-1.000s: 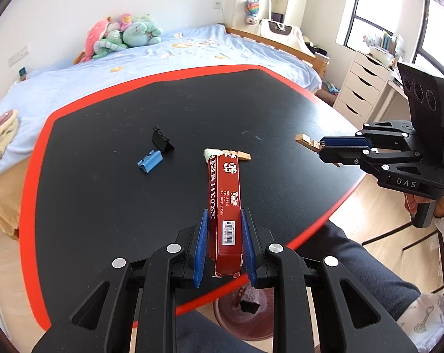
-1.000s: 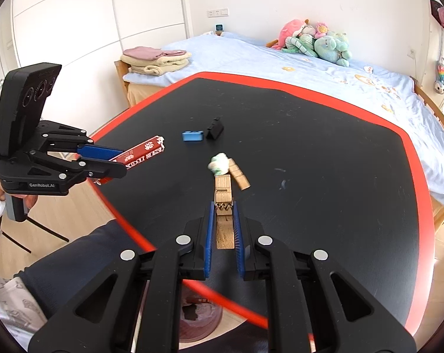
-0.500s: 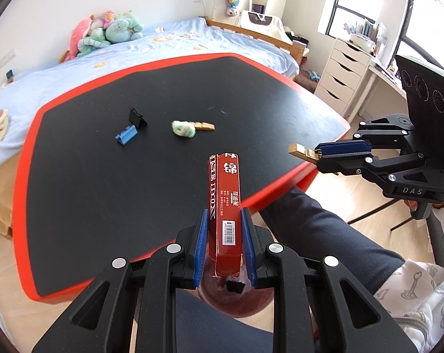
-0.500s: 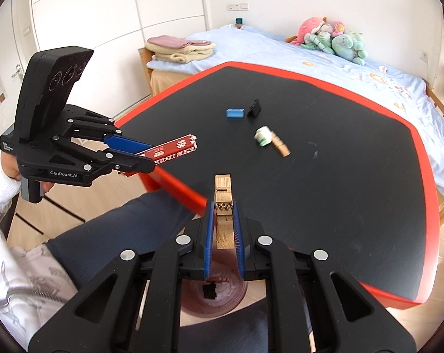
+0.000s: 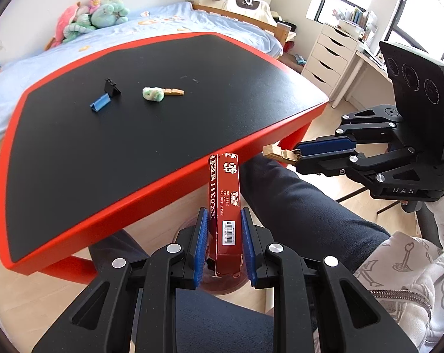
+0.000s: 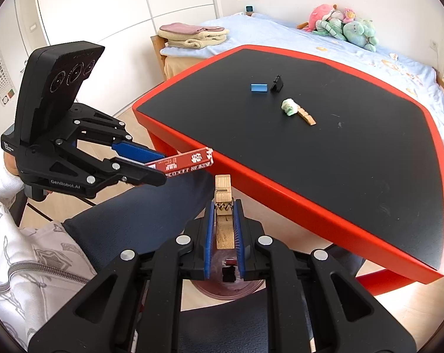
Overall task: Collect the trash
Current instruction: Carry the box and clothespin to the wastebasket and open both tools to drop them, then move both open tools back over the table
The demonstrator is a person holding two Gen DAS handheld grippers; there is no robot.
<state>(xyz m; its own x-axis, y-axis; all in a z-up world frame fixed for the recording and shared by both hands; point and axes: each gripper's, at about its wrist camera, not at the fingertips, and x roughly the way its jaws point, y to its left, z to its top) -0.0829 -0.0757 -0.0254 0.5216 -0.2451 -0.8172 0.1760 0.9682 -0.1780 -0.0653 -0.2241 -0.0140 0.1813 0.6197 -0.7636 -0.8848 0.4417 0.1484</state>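
Trash in transit: red carton (image 5: 224, 206) pinched lengthwise in left gripper (image 5: 224, 235), wooden clothespin (image 6: 223, 206) clamped in right gripper (image 6: 223, 229), both tilted down over maroon bin (image 6: 226, 289) below near table (image 5: 163, 182) edge, prob. for dropping. Green wad (image 5: 153, 93) w/ clips left on far tabletop.

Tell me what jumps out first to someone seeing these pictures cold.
The left tongs grip a long red box and the right tongs grip a wooden clothespin, both held off the table's near edge above a reddish bin on the floor. Behind them, the black table with its red rim carries a few small leftovers.
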